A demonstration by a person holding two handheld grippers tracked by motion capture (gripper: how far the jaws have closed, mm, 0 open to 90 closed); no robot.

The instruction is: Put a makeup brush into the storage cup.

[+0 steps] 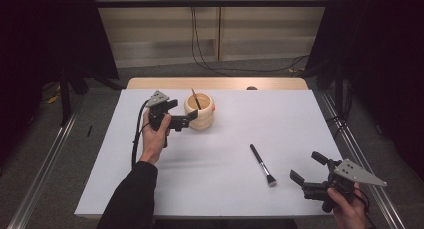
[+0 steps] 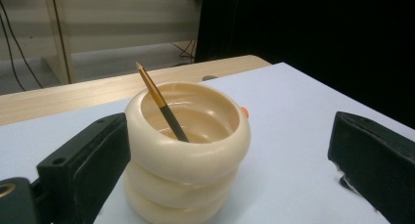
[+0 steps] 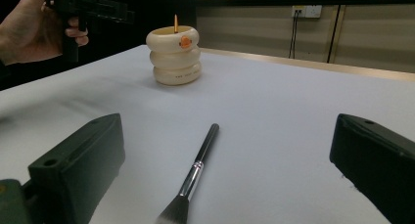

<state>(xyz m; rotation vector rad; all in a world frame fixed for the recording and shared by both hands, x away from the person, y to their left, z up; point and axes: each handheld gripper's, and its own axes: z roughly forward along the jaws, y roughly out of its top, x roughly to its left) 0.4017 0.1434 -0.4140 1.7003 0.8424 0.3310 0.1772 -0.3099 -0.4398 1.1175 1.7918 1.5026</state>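
A cream ribbed pot (image 1: 199, 112) (image 2: 186, 150) (image 3: 175, 55) stands at the back left of the white table, with a small orange mark on its side. A thin brush with a gold ferrule (image 1: 196, 99) (image 2: 161, 102) leans inside it, handle end up. My left gripper (image 1: 182, 111) (image 2: 225, 136) is open just left of the pot, its jaws level with the rim and apart from it, with nothing held. A black-handled makeup brush (image 1: 262, 164) (image 3: 195, 172) lies flat at the front right, bristles toward me. My right gripper (image 1: 306, 167) (image 3: 230, 128) is open beside the bristle end.
The white sheet (image 1: 225, 189) covers most of the wooden table (image 1: 150, 83), whose bare edge shows at the back. Metal rails run along both sides. A cable trails from the left gripper. In the right gripper view, the left hand and its gripper (image 3: 88, 11) sit at the upper left.
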